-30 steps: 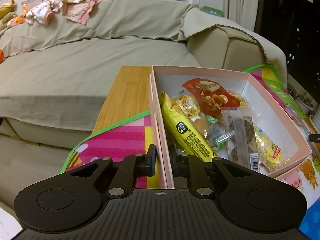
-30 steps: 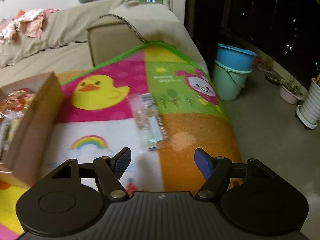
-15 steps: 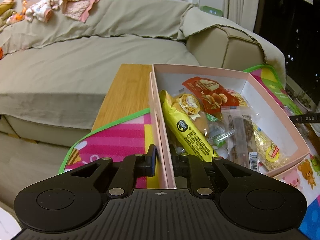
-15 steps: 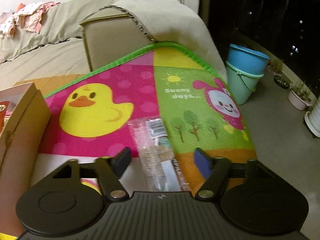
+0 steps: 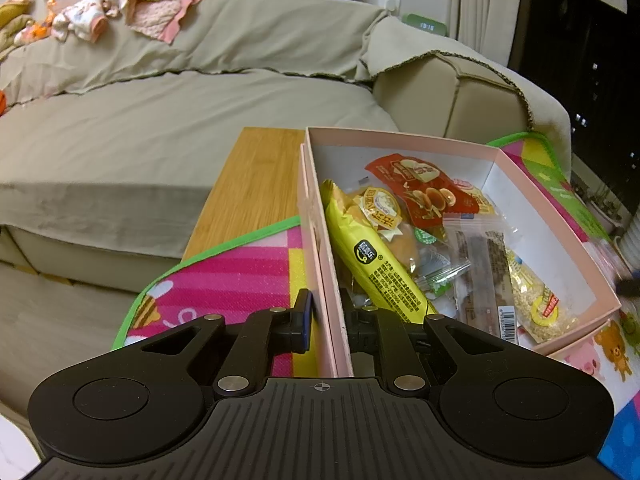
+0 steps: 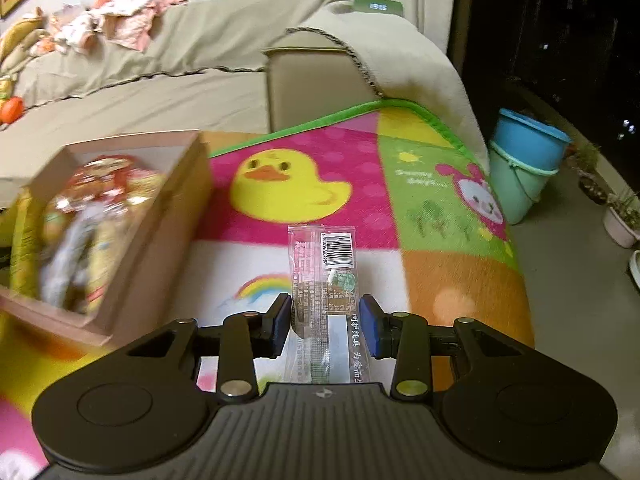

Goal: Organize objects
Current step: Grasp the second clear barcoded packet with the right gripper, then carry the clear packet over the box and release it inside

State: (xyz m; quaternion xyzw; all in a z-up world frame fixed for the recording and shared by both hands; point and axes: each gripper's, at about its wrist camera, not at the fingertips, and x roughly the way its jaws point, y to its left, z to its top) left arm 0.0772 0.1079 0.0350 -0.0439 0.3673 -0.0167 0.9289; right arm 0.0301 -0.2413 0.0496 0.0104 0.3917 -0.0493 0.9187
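A pink box holds several snack packs, among them a long yellow one and a red one. My left gripper is shut on the box's near left wall, one finger outside and one inside. In the right wrist view the same box stands blurred at the left. A clear snack packet with a barcode lies lengthwise between the fingers of my right gripper, just above the mat. Its jaws are closing, and both blue pads touch the packet's edges.
A colourful play mat with a duck covers the wooden table. A beige covered sofa with clothes on its back runs behind. Two stacked buckets and plant pots stand on the floor at the right.
The right gripper's jaws have narrowed from wide apart onto the clear packet. Its view has swung so that the box shows at the left. The left gripper and box have not moved.
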